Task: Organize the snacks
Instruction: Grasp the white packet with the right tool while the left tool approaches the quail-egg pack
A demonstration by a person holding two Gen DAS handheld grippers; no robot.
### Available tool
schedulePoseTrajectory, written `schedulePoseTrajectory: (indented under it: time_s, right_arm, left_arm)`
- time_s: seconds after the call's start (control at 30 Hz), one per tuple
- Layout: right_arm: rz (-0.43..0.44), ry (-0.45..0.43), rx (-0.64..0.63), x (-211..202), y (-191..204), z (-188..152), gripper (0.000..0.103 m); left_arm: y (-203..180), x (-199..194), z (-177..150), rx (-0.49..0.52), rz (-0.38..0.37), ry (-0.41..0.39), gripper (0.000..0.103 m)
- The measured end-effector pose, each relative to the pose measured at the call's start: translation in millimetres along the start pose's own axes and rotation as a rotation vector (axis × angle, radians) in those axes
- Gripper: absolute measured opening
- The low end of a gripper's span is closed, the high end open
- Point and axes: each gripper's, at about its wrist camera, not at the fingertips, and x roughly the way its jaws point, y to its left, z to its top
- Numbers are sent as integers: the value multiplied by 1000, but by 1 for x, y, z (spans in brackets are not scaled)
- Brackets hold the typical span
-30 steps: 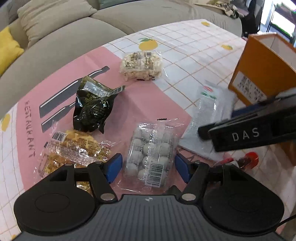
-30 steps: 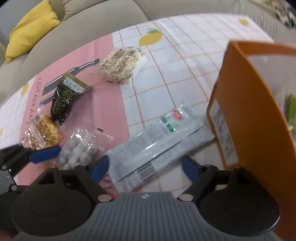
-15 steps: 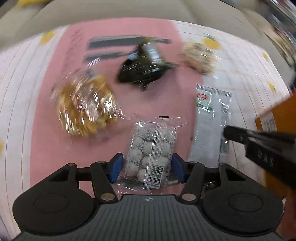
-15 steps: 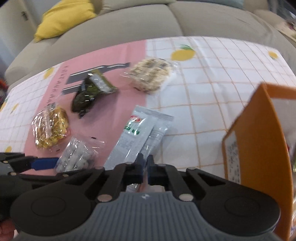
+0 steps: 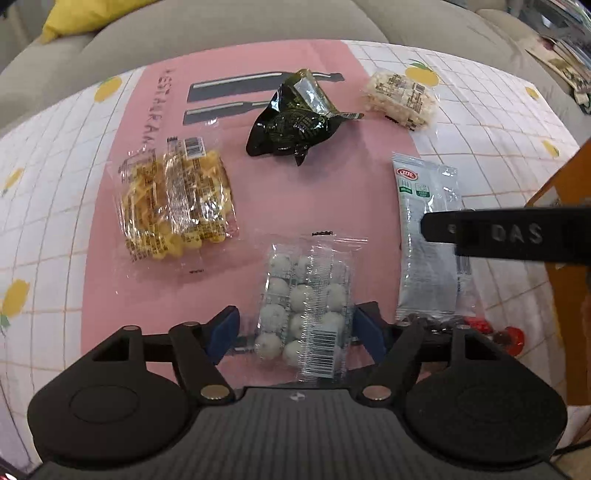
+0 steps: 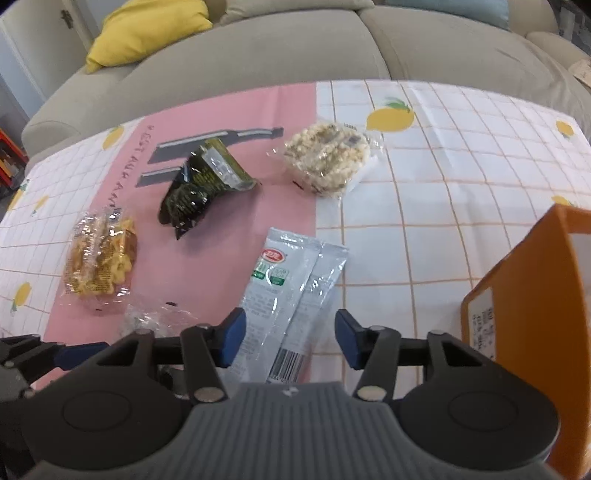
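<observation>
My left gripper (image 5: 295, 332) is open, its blue pads on either side of a clear pack of white balls (image 5: 306, 299) lying on the pink cloth. My right gripper (image 6: 288, 336) is open over the near end of two grey sachets (image 6: 288, 284), which also show in the left wrist view (image 5: 428, 236). A yellow snack pack (image 5: 177, 206), a dark green pack (image 5: 295, 122) and a pale puffed-snack pack (image 5: 402, 98) lie farther back. An orange box (image 6: 532, 317) stands at the right.
The table wears a pink and white checked cloth (image 6: 443, 206) with lemon prints. A grey sofa (image 6: 258, 48) with a yellow cushion (image 6: 147, 26) runs behind the table. Something small and red (image 5: 509, 336) lies by my left gripper's right side.
My right gripper was shut half a second ago and now stands open over the grey sachets. My left gripper stayed open around the white-ball pack while its view swung left.
</observation>
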Motion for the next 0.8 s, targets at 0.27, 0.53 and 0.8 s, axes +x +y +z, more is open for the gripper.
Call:
schedulePoseTrajectory:
  time_s: [0.27,0.53,0.8]
  right_arm:
    - [-10,0,-4,16,17,-5,80]
    - [-105,-63,-133,17,31,-15,57]
    - [-22,-55,-99,15,20,-5,50]
  left_arm:
    - [4,-1,-8,-11,-2,-59,88]
    - [3,-5,-10,-26,1,-86,67]
    - [11,-10,-5,-123,-48,-94,61]
